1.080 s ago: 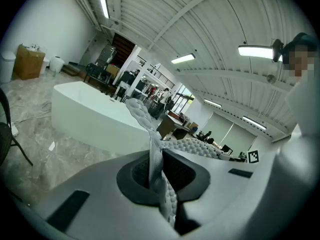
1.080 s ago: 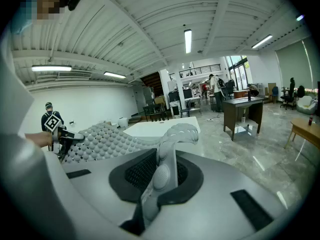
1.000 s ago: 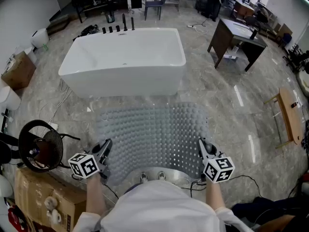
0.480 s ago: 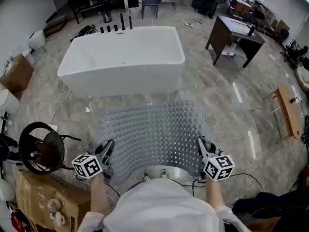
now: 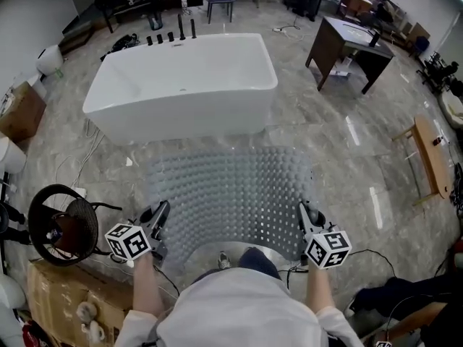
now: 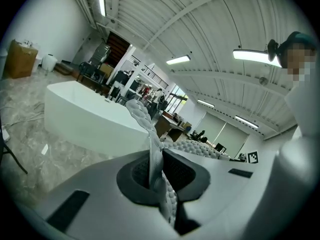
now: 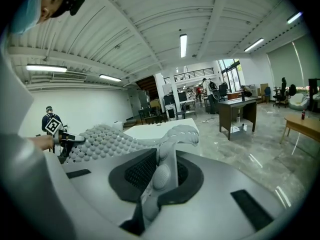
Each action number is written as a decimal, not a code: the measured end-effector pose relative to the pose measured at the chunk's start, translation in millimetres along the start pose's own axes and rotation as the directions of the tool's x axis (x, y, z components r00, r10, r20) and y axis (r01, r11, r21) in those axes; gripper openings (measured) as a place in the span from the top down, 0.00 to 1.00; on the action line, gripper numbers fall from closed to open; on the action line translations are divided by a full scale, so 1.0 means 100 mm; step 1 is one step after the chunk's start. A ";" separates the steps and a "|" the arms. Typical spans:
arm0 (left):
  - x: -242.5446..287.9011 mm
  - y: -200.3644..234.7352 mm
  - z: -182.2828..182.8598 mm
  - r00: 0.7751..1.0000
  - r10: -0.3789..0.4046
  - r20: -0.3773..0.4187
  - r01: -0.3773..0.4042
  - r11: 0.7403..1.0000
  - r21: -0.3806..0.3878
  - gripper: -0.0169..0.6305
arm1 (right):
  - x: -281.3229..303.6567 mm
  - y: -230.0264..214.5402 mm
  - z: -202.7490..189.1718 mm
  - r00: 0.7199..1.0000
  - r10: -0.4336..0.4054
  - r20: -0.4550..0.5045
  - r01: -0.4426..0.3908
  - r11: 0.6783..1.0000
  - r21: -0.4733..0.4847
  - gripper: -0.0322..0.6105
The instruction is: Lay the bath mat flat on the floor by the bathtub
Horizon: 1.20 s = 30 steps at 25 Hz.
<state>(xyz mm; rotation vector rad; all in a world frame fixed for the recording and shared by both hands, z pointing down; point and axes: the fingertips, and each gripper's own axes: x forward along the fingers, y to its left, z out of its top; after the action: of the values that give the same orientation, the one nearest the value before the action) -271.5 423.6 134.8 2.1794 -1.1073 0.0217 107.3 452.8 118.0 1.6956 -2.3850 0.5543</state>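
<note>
Bath mat (image 5: pixel 228 194) is held spread over the floor (image 5: pixel 340 143), far edge near the bathtub (image 5: pixel 181 85). Left gripper (image 5: pixel 159 219) & right gripper (image 5: pixel 305 219) fingers are each clamped on a near corner. Risks, we reckon: far edge folds under when lowered, or an uneven drop leaves it skewed w/ wrinkles.

The person wears a white shirt (image 5: pixel 239 313) whose sleeves end well behind the tongs, and a black camera unit (image 7: pixel 74 1) on the head. From above, the left tongs (image 5: pixel 160 214) and right tongs (image 5: pixel 304 213) show dark jaws, and just behind them sit the left marker cube (image 5: pixel 129 242) and right marker cube (image 5: pixel 327 249), white with black square markers. Close up, each tool's body is smooth light grey, with a rounded dark recess holding ribbed black pads (image 7: pixel 140 171) and a black rectangular slot (image 7: pixel 247 204) either side of the tongs.
</note>
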 end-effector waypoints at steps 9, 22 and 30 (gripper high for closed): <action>0.20 0.11 -0.04 1.000 -0.004 -0.018 0.003 0.999 -0.035 0.91 | 0.17 -0.10 0.04 1.000 -0.006 -0.015 0.006 1.000 -0.009 0.89; 1.04 0.03 0.23 0.998 0.069 -0.013 -0.069 0.997 -0.046 0.91 | 0.86 -0.89 0.31 0.997 0.067 -0.034 -0.066 0.997 0.032 0.89; 1.42 -0.02 0.29 0.993 0.119 -0.002 -0.119 0.990 -0.074 0.91 | 1.22 -1.29 0.43 0.991 0.120 -0.051 -0.118 0.992 0.033 0.89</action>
<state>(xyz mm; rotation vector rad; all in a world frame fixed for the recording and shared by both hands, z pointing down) -187.7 307.5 155.0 2.0466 -1.2192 0.0302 189.4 292.6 145.9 1.5374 -2.4639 0.6480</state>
